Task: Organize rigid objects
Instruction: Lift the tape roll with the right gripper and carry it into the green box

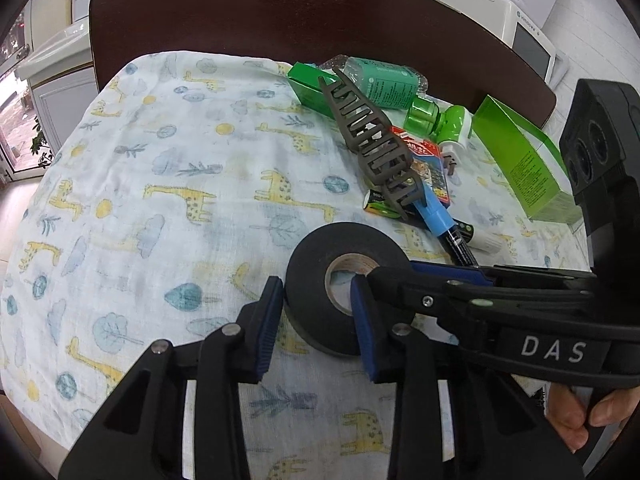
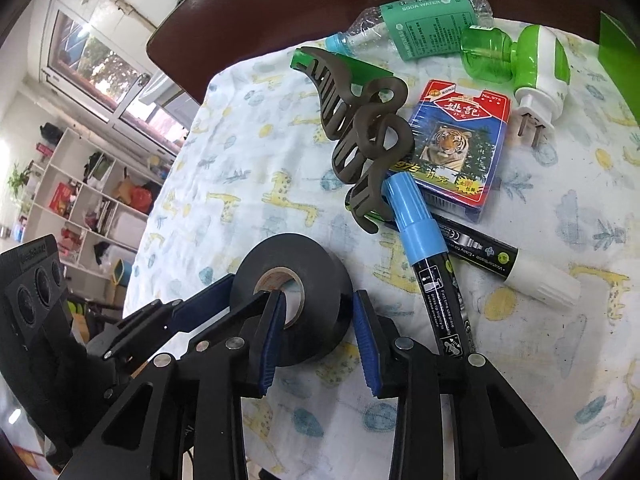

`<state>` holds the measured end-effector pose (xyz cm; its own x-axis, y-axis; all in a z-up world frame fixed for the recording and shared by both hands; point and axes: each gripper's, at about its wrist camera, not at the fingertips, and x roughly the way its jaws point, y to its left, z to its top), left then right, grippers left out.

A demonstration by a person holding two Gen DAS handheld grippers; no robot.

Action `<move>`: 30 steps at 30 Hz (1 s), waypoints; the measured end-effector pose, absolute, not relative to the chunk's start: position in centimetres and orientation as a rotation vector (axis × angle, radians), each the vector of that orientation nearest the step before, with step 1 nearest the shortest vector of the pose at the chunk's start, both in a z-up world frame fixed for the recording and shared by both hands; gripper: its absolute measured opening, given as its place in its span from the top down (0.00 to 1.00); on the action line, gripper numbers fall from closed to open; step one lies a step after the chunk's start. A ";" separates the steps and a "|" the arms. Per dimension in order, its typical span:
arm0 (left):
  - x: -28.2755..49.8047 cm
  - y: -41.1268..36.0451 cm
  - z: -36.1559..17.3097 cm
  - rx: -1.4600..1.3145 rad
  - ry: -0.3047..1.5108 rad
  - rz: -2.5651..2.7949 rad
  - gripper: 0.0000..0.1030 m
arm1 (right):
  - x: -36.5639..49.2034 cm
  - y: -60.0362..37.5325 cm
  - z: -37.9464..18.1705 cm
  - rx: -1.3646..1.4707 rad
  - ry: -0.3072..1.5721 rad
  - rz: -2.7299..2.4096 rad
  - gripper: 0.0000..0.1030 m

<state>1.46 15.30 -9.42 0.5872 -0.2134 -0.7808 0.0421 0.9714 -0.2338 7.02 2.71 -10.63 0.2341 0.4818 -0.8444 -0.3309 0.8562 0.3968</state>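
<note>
Black tape roll (image 1: pixel 347 287), lower centre of both frames on the giraffe cloth (image 1: pixel 160 200): I'm straddling its wall with both grippers, left gripper (image 1: pixel 316 320) and right gripper (image 2: pixel 316 322) each part-open, one finger in the core. Looking light, stiff, grippy; wall is the hold.

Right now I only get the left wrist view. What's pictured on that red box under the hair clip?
Observer: The box shows a tiger among trees.
Operator: What colour is the bottle's cap? The clip hides it for me.
Observer: The bottle has a light blue cap.
Operator: I see a blue pen and something white behind it. Is that one pen or two?
Observer: Two. The blue-capped marker lies across a white-capped marker.
</note>
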 end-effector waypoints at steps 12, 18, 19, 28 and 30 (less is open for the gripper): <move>0.7 13.9 -7.2 -0.144 0.900 -0.118 0.70 | 6.1 2.6 -8.8 0.109 1.143 0.568 0.66; 0.5 12.3 -5.1 -0.103 0.854 -0.127 0.70 | 5.8 1.1 -7.1 0.133 1.086 0.574 0.66; 0.5 12.1 -4.8 -0.095 0.849 -0.131 0.70 | 5.8 0.7 -6.7 0.138 1.075 0.573 0.66; 2.0 7.0 -2.9 -0.019 0.813 -0.199 0.70 | 6.2 -4.7 -4.9 0.224 1.005 0.524 0.66; 2.5 5.3 -2.3 0.003 0.804 -0.223 0.70 | 6.2 -6.2 -4.5 0.242 0.988 0.504 0.66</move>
